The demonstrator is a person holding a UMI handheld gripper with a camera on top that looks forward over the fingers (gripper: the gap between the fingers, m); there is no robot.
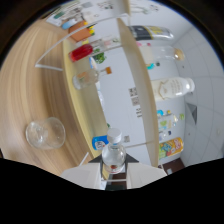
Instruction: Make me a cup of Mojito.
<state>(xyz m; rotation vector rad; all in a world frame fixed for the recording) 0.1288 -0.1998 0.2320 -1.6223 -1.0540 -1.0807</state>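
Observation:
A small clear bottle (pixel 114 156) with a white cap sits between my two pale fingers (pixel 82 175), which press on its sides; the gripper (pixel 114 169) is shut on it. The bottle's cap points forward, away from the camera. An empty clear glass cup (pixel 45 133) rests on the wooden table (pixel 25 85), off to the left of the fingers and apart from the bottle. The whole scene appears turned on its side in this view.
Beyond the fingers stands a light wooden shelf unit (pixel 137 75) holding a red-filled bottle (pixel 81 51), a clear glass (pixel 85 79), a white bottle (pixel 172 88), a dark bottle (pixel 147 32) and colourful packets (pixel 170 146). A blue item (pixel 100 143) sits just behind the held bottle.

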